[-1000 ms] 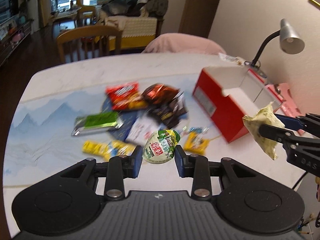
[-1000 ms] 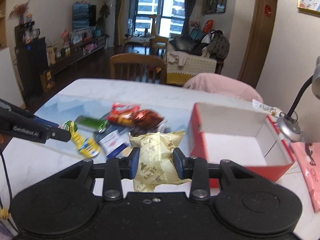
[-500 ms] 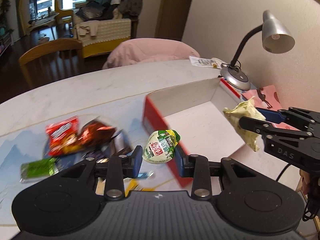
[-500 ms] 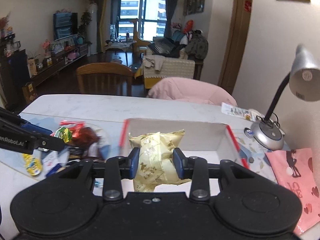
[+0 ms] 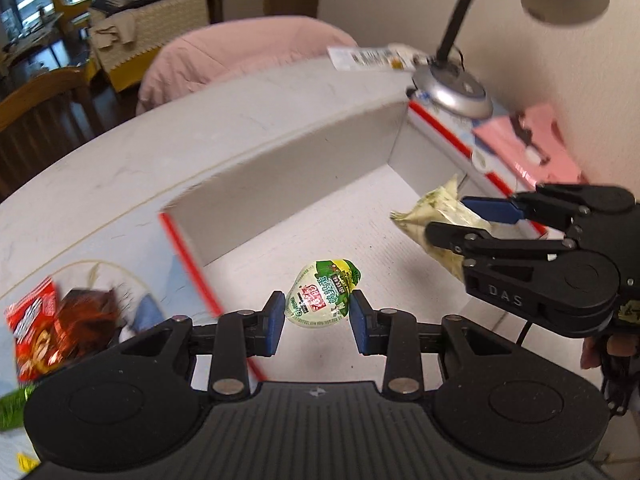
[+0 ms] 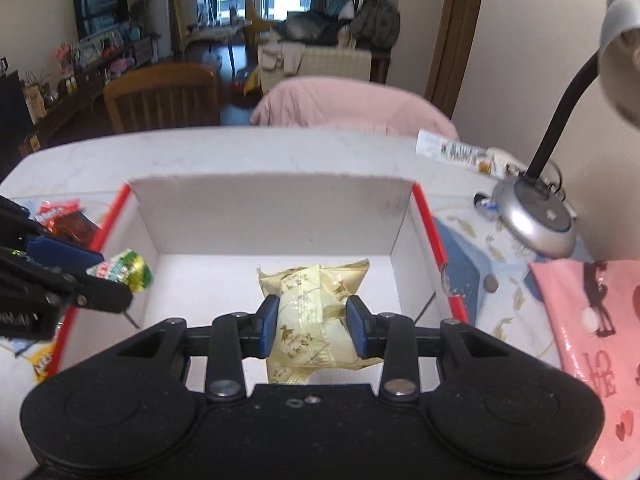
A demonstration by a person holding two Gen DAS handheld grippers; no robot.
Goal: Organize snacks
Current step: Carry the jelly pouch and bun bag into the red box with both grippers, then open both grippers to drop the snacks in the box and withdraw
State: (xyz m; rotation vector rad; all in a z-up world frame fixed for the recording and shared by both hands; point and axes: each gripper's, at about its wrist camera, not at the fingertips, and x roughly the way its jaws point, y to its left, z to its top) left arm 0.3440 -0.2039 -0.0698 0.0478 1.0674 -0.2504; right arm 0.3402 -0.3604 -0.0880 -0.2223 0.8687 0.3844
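Left gripper point(image 5: 317, 312) clamped green-white jelly cup point(image 5: 322, 295), right gripper point(image 6: 312, 327) clamped yellow pastry packet point(image 6: 316, 312) — both over red box point(image 6: 272, 216), floor directly below fingers.

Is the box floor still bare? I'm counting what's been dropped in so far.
Yes: in the right wrist view the white floor of the red box holds nothing loose; the yellow packet and the green-and-white packet are both held in jaws.
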